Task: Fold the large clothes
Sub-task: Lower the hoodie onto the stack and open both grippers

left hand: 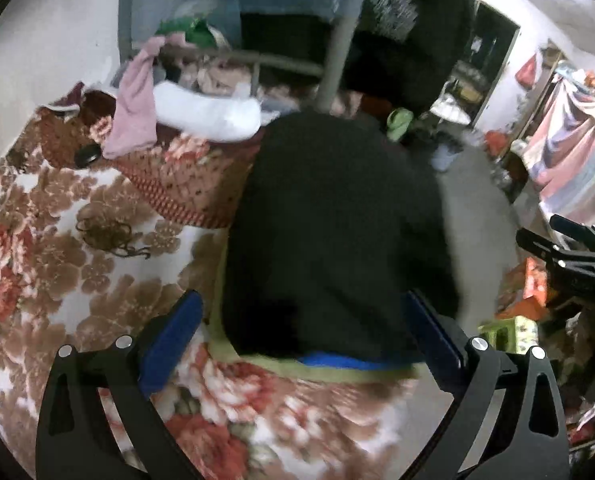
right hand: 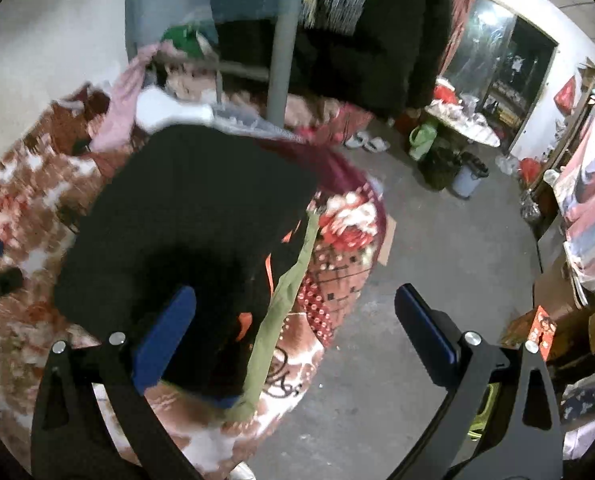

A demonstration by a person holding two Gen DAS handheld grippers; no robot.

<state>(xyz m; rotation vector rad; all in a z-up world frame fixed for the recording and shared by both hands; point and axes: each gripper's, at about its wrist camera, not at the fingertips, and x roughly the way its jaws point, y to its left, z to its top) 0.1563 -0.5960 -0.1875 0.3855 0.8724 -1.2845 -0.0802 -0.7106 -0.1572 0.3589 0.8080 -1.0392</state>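
Observation:
A large black garment [left hand: 337, 220] with an olive-green lining edge lies folded on the flower-patterned blanket [left hand: 77, 240] of a bed. My left gripper [left hand: 303, 312] hovers over its near edge, open, with blue pads either side of the cloth and nothing held. In the right wrist view the same black garment [right hand: 193, 216] lies at the bed's corner, its green strip [right hand: 285, 300] hanging along the side. My right gripper [right hand: 295, 308] is open above that corner, its left pad over the cloth, its right pad over the floor. The right gripper also shows at the left view's right edge [left hand: 569, 252].
A heap of clothes, pink cloth [left hand: 133, 112] and a white roll [left hand: 205, 112], lies at the bed's head by a grey metal frame [left hand: 333, 60]. Dark clothes hang behind. Grey concrete floor [right hand: 437, 240] lies right of the bed, with a table, bucket and boxes beyond.

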